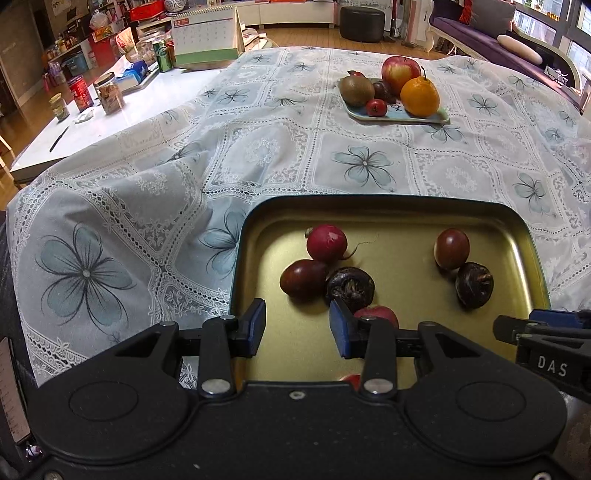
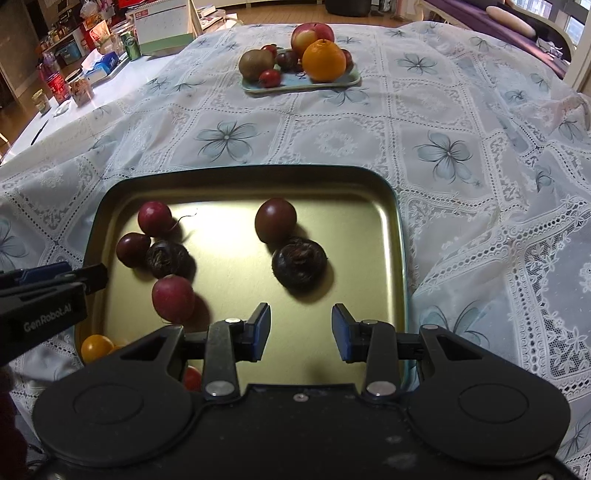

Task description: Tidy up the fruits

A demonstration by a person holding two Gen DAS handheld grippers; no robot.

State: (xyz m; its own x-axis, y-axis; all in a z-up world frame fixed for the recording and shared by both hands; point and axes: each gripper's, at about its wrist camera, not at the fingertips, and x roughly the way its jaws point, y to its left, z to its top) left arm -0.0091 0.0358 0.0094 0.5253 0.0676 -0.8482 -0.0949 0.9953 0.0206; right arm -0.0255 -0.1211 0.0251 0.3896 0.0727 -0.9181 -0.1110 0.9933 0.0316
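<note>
"DAS" on the right hand-held gripper (image 1: 546, 332), "GenRobot.AI" on the left hand-held gripper (image 2: 48, 291), "02" on desk calendar (image 1: 205, 35)

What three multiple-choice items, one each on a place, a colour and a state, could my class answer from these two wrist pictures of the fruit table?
1. Where does the orange sit?
A. In the gold tray
B. On the pale blue plate
C. On the bare cloth

2. What colour are the pads on the fingers?
A. Blue
B. Red
C. White

3. What lies between the fingers of the right gripper?
A. A radish
B. The kiwi
C. Nothing

Answers:
1 B: the orange rests on the pale blue plate beside the apple, far from the gold tray.
2 A: both pads show blue faces.
3 C: only bare tray floor shows in the gap; the radish lies to the left of it.
</note>
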